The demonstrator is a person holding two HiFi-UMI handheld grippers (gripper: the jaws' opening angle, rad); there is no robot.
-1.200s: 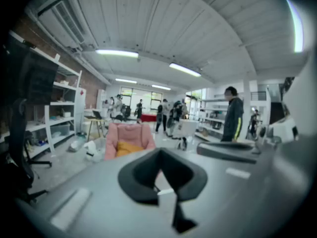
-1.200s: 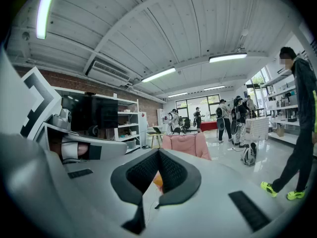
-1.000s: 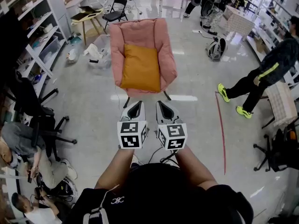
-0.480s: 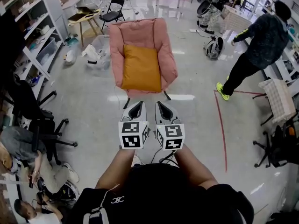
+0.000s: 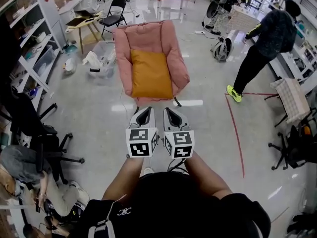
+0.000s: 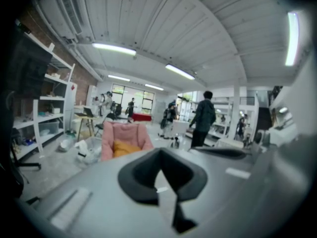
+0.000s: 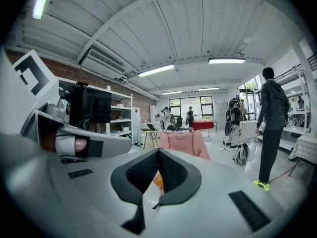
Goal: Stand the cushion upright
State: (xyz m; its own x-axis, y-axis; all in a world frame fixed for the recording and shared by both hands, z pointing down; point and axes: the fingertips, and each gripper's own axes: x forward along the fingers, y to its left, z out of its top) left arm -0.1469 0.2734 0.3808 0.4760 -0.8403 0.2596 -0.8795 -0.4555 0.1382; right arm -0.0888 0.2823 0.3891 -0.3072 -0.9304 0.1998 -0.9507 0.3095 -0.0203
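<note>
An orange cushion (image 5: 151, 74) lies flat against the seat and sloped back of a pink padded chair (image 5: 148, 33) in the middle of the floor. In the head view my left gripper (image 5: 144, 111) and right gripper (image 5: 170, 111) are side by side, a short way in front of the chair's front edge, pointing at it. Both are shut with nothing between the jaws. The left gripper view shows the chair (image 6: 124, 133) and cushion (image 6: 125, 148) ahead to the left. The right gripper view shows the chair (image 7: 185, 142) just past its closed jaws.
A person in dark clothes and neon shoes (image 5: 262, 43) walks at the right. A red line (image 5: 237, 133) runs along the floor. A black office chair (image 5: 34, 128) and shelves (image 5: 29, 48) stand at the left, and a woven seat (image 5: 292, 100) at the right.
Both grippers have moved forward towards the pink chair, still shut and side by side. The person at the right has walked further away, up the picture.
</note>
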